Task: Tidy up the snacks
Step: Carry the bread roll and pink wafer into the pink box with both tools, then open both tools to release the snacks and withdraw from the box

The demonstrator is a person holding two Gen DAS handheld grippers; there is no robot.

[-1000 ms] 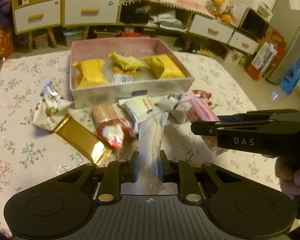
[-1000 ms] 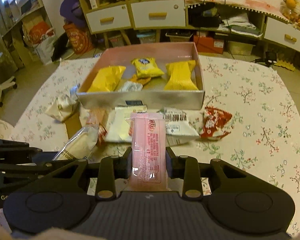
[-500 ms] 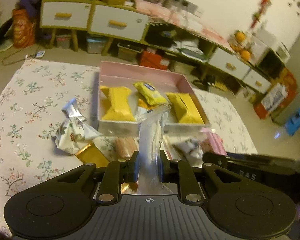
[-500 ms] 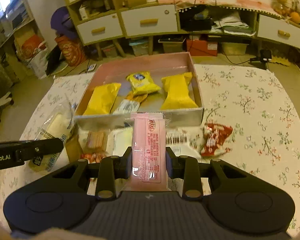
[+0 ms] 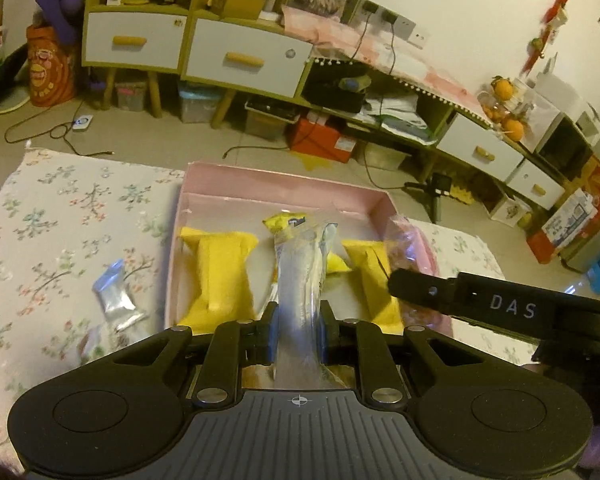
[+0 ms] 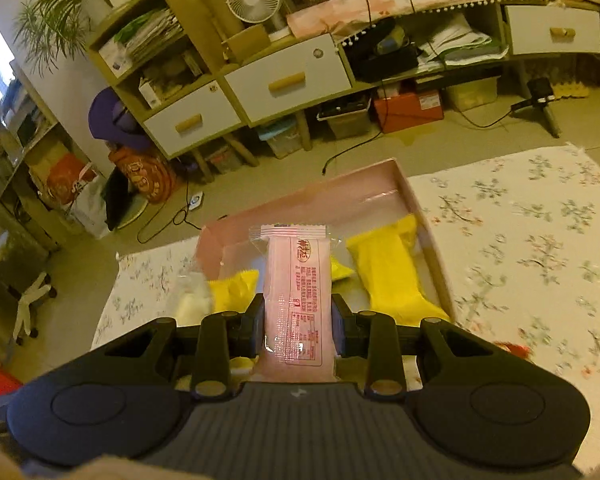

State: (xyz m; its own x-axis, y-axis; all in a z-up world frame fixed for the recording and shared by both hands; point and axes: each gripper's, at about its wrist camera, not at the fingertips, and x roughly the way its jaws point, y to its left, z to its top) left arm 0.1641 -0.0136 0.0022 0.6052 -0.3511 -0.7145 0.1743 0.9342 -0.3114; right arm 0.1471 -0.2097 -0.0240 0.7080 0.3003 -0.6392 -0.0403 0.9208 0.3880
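Note:
My left gripper [image 5: 298, 334] is shut on a clear-wrapped snack [image 5: 300, 280] and holds it over the pink box [image 5: 284, 192]. My right gripper [image 6: 298, 320] is shut on a pink snack packet [image 6: 296, 296] and holds it over the same box [image 6: 360, 188]. The right gripper's side also shows in the left wrist view [image 5: 480, 304], above the box's right part. Yellow snack packs [image 5: 216, 276] lie inside the box, and they also show in the right wrist view [image 6: 388, 276].
A silver wrapper [image 5: 114, 294] and other loose snacks lie on the floral cloth [image 5: 60, 216] left of the box. A red snack [image 6: 514, 348] lies right of the box. Cabinets [image 5: 244, 56] and floor clutter stand beyond the table.
Both grippers have risen and moved forward with their snacks, from above the loose pile in front of the box to above the box itself.

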